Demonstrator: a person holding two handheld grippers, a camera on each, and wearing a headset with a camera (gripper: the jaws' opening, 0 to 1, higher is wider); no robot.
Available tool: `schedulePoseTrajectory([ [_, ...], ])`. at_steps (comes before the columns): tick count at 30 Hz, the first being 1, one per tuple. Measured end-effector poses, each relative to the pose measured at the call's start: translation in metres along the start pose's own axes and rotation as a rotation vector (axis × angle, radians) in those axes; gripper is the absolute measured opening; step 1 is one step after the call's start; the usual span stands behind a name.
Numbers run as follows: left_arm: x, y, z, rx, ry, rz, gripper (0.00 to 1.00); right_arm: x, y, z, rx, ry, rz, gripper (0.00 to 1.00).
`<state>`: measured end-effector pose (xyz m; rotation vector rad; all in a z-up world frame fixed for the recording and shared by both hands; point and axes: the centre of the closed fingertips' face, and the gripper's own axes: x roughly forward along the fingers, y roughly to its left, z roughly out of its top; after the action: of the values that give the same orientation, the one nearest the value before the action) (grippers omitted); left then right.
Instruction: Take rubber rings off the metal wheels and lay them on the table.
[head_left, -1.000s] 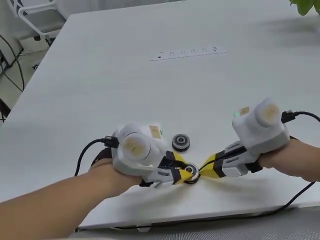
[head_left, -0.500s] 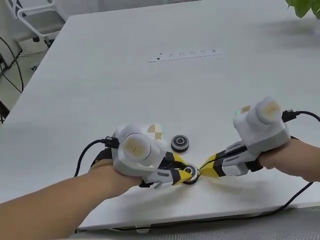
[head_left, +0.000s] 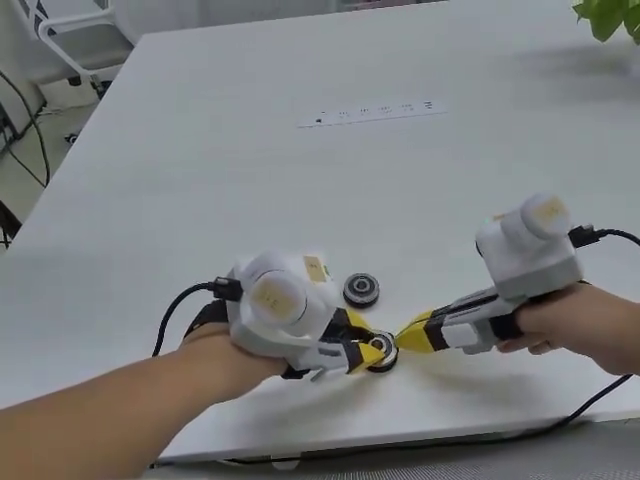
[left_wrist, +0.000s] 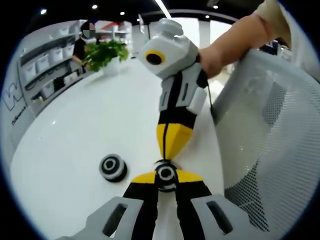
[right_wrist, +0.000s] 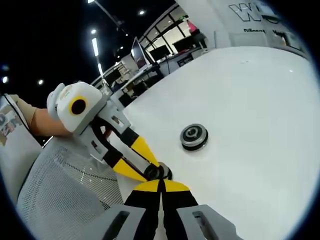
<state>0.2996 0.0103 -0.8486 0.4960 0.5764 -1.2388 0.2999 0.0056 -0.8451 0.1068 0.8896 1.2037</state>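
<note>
Compared with 1.0 s ago, the right claw (head_left: 401, 339) lies flatter and its hand sits lower toward the table (head_left: 250, 170). Its tip stays at the same spot. The left claw (head_left: 374, 352) has not changed its hold.

- Left claw: pinching the held wheel (left_wrist: 166, 175) by its sides, near the table's front edge.
- Right claw: yellow tips pressed together into one wedge, with the point touching the held wheel's rim from the opposite side. I cannot tell whether it nips any rubber.
- The two claws meet nose to nose over the held wheel and hide most of it in the head view.
- Loose wheel (head_left: 361, 289): flat on the table just behind the left claw, apart from both claws, with its black rubber ring (right_wrist: 194, 146) on.

Surroundings:
- A socket strip (head_left: 372, 112) lies farther up the table.
- A plant (head_left: 610, 15) stands at the far right corner.
- A white chair (head_left: 70, 30) is beyond the far left corner.
- A mesh chair back (left_wrist: 270, 140) is close behind the near edge.
- Cables (head_left: 180, 305) trail from both grippers.
</note>
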Motion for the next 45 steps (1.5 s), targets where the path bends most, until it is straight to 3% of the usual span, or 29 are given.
schedulePoseTrajectory([
  [19,0.001,-0.001,0.0,-0.006,0.007,0.012,0.12,0.008,0.015,0.001,-0.008,-0.004,0.057,0.0],
  [20,0.001,-0.001,0.001,-0.005,0.006,0.012,0.12,0.008,0.019,0.004,-0.005,-0.015,0.08,0.0],
  [21,0.001,-0.001,0.001,-0.004,0.008,0.011,0.12,0.009,0.035,0.008,0.021,-0.035,0.157,0.0],
  [22,0.001,-0.001,0.001,-0.004,0.006,0.01,0.12,0.008,0.025,0.006,-0.025,-0.01,0.099,0.0],
  [23,0.001,-0.001,0.001,-0.004,0.005,0.009,0.12,0.008,0.023,0.007,-0.039,-0.012,0.09,0.0],
  [29,0.001,-0.001,0.001,-0.004,0.004,0.01,0.12,0.007,0.021,0.004,-0.039,-0.014,0.09,0.0],
  [34,0.001,-0.001,0.001,-0.002,0.003,0.008,0.12,0.006,0.013,-0.002,-0.071,0.006,0.059,0.0],
  [45,0.0,-0.001,0.002,-0.034,-0.013,-0.007,0.13,0.004,0.011,0.001,-0.104,-0.008,0.049,0.0],
])
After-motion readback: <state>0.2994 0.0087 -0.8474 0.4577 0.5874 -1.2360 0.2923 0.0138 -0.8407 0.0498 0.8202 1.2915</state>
